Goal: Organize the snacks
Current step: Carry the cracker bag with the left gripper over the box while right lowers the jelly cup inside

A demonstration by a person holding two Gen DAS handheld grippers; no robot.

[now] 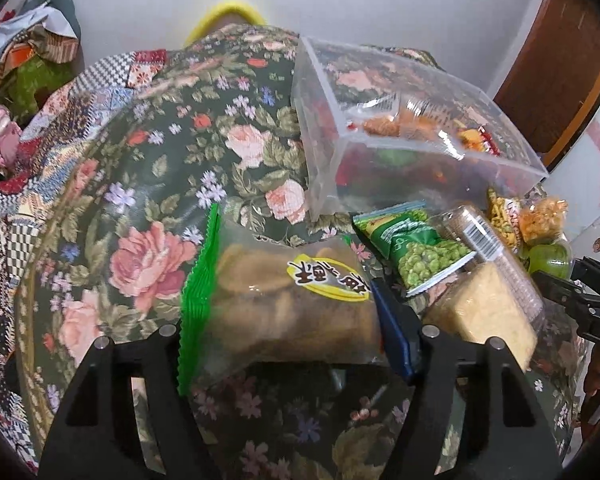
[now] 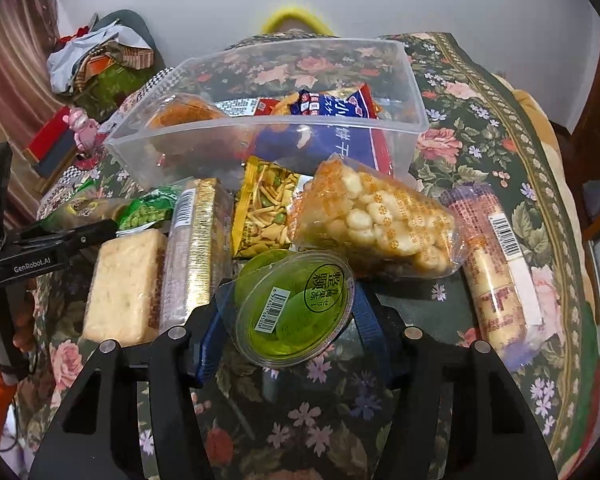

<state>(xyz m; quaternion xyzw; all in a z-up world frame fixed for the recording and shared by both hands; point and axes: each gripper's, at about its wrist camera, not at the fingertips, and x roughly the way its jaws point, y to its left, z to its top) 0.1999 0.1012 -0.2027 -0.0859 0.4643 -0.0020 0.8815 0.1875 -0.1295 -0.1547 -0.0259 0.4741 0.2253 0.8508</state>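
Note:
My left gripper (image 1: 284, 332) is shut on a clear bag of brown biscuits with a green edge (image 1: 276, 304), held above the floral tablecloth. My right gripper (image 2: 288, 316) is shut on a green jelly cup (image 2: 292, 308). A clear plastic box (image 1: 400, 128) (image 2: 268, 132) stands behind the snack pile and holds several packets, among them a blue and red one (image 2: 332, 120). Loose snacks lie in front of it: a green pea bag (image 1: 420, 252), cracker packs (image 2: 124, 284), a yellow mix bag (image 2: 264, 208), a puff bag (image 2: 376, 216) and a long biscuit roll (image 2: 500, 272).
The round table has a floral cloth (image 1: 140, 208) and drops off at the right edge (image 2: 556, 216). A cluttered chair with bags (image 2: 100, 60) stands at the far left. A wooden door (image 1: 560, 60) is at the far right.

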